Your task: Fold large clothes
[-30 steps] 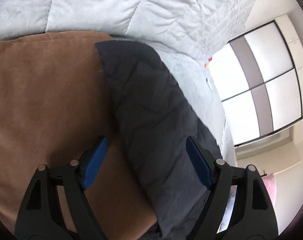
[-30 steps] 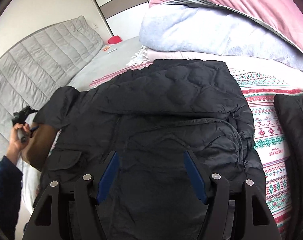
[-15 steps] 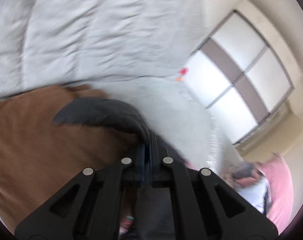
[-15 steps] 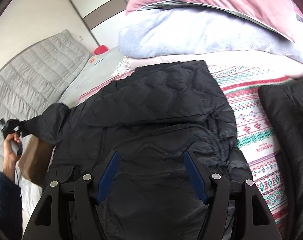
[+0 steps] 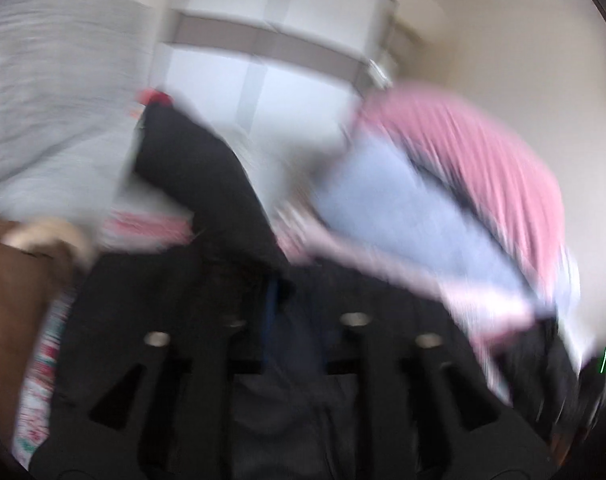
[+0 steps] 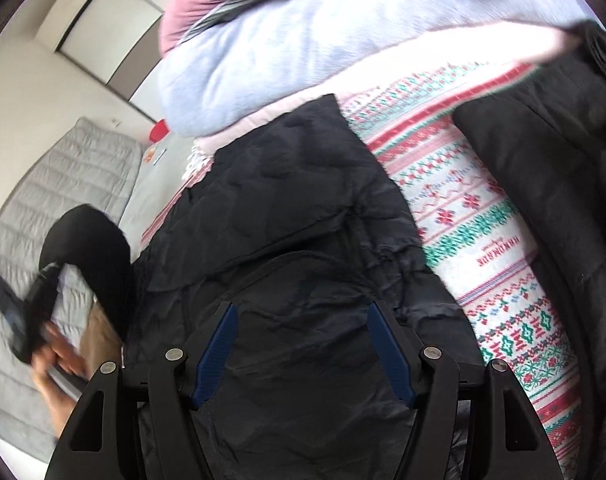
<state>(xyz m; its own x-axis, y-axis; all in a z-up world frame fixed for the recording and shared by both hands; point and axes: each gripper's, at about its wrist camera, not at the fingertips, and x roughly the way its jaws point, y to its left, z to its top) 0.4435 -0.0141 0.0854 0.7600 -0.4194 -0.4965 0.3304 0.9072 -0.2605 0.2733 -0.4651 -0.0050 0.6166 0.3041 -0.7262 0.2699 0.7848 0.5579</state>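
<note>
A black quilted jacket (image 6: pixel 303 216) lies spread on a patterned red, green and white blanket (image 6: pixel 479 240) on the bed. My left gripper (image 5: pixel 275 300) is shut on the jacket's sleeve (image 5: pixel 199 176), which is lifted and hangs over the gripper; this view is blurred. In the right wrist view the same sleeve (image 6: pixel 91 240) arcs up at the left above the left gripper (image 6: pixel 27 320). My right gripper (image 6: pixel 303 344) is open and empty, hovering just above the jacket's body.
Stacked pink and pale blue pillows (image 6: pixel 287 52) sit at the head of the bed. A second dark garment (image 6: pixel 551 168) lies at the right. A brown cushion (image 5: pixel 11 300) and a grey quilted cover (image 6: pixel 83 176) are at the left. A wardrobe (image 5: pixel 271 60) stands behind.
My left gripper closed on the sleeve, lifted it off the brown cushion and swung it toward the jacket's body. My right gripper shifted slightly over the jacket and stayed open.
</note>
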